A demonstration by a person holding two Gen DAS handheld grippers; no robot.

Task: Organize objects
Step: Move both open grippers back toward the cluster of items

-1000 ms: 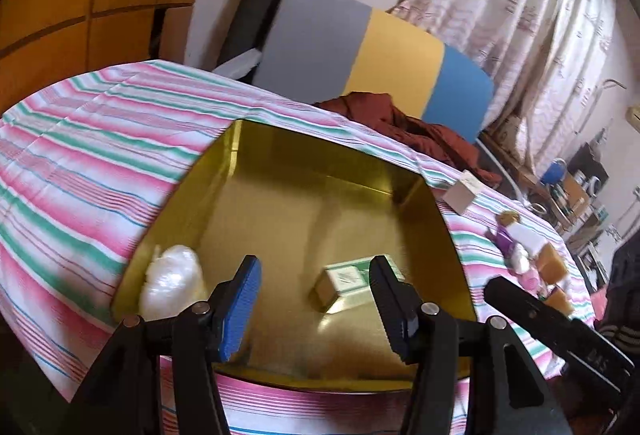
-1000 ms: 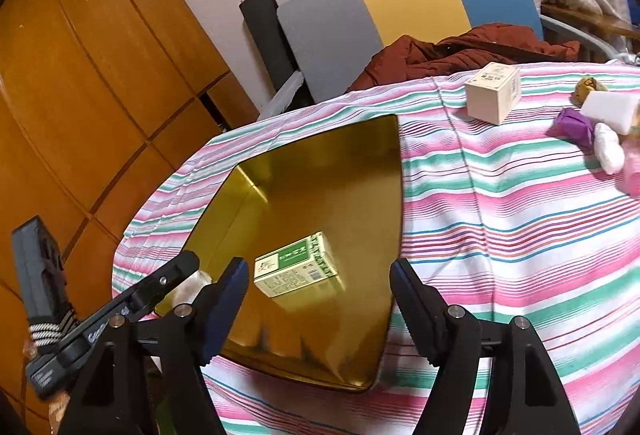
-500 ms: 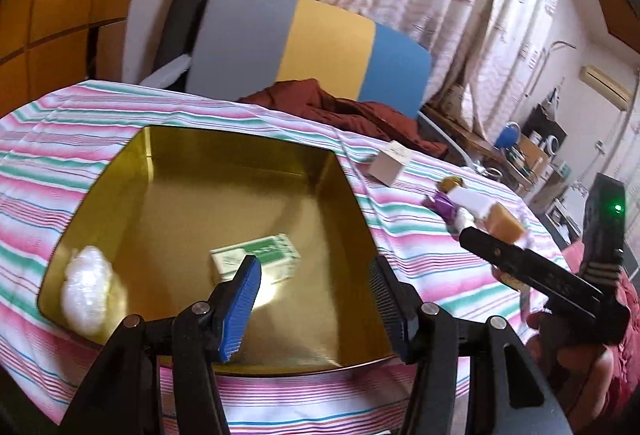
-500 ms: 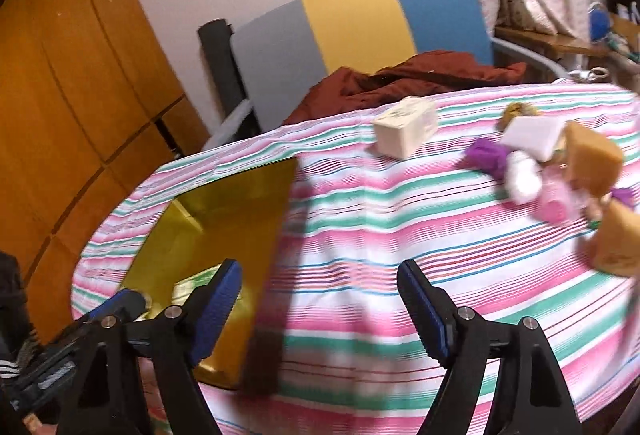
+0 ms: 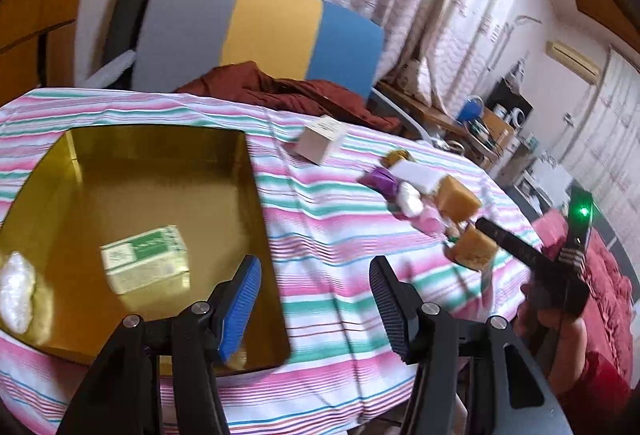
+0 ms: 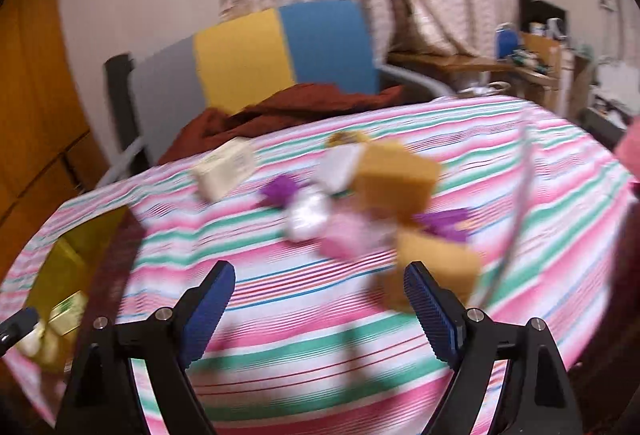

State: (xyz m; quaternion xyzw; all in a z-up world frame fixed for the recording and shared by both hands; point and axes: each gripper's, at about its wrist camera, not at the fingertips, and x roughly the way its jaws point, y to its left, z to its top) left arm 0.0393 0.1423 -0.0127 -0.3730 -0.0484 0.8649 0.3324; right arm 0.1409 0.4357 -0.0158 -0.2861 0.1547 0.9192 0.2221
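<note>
A gold tin tray (image 5: 248, 195) sits at the left on the striped tablecloth; in it lie a green-and-white box (image 5: 146, 259) and a white wrapped lump (image 5: 16, 291). My left gripper (image 5: 316, 299) is open and empty above the tray's right rim. My right gripper (image 6: 320, 307) is open and empty, above the cloth in front of a cluster of small items: orange sponge blocks (image 6: 396, 175), a white wrapped piece (image 6: 308, 215), pink (image 6: 348, 239) and purple (image 6: 280, 191) pieces. A cream box (image 6: 226, 171) lies left of the cluster. The right wrist view is blurred.
A grey, yellow and blue chair (image 5: 272, 31) with a dark red cloth (image 5: 288, 95) stands behind the table. A cluttered desk (image 5: 480, 123) and curtains are at the back right. The table edge curves close below both grippers.
Both grippers have swung right, away from the tray and toward the cluster of small items. The tray has slid to the left of both views. Both stay open.
</note>
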